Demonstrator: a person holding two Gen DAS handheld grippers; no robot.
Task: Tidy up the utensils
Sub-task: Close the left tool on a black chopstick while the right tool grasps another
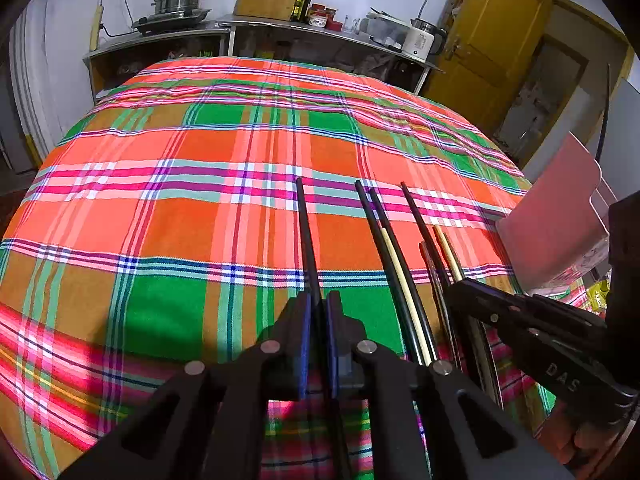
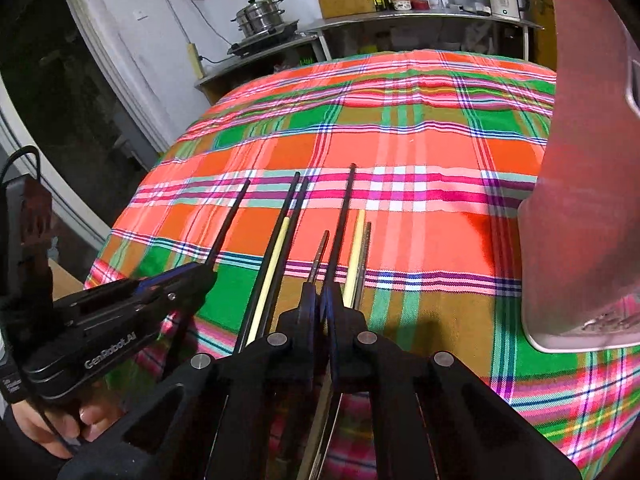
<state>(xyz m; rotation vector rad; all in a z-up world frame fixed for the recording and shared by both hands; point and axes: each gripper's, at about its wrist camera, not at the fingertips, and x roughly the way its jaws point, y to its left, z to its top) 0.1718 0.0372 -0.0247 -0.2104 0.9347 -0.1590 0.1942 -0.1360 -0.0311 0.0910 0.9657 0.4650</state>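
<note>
Several chopsticks lie side by side on the plaid tablecloth (image 1: 180,216), most black, some cream or wood-coloured. My left gripper (image 1: 319,300) is shut on one black chopstick (image 1: 306,232), which points away across the cloth. It also shows at the left of the right wrist view, where the left gripper (image 2: 206,270) holds the same stick (image 2: 230,222). My right gripper (image 2: 320,290) is shut on another black chopstick (image 2: 343,216), with a cream chopstick (image 2: 356,248) and a thin brown one (image 2: 320,252) lying beside it. The right gripper (image 1: 454,290) sits just right of the left one.
A pink plastic utensil holder (image 2: 580,200) stands on the cloth at the right, close to my right gripper, and shows again as the pink holder (image 1: 560,216). Two black chopsticks and a cream one (image 1: 400,280) lie between the grippers. Behind the table, a steel counter (image 1: 280,26) holds pots, bottles and a kettle.
</note>
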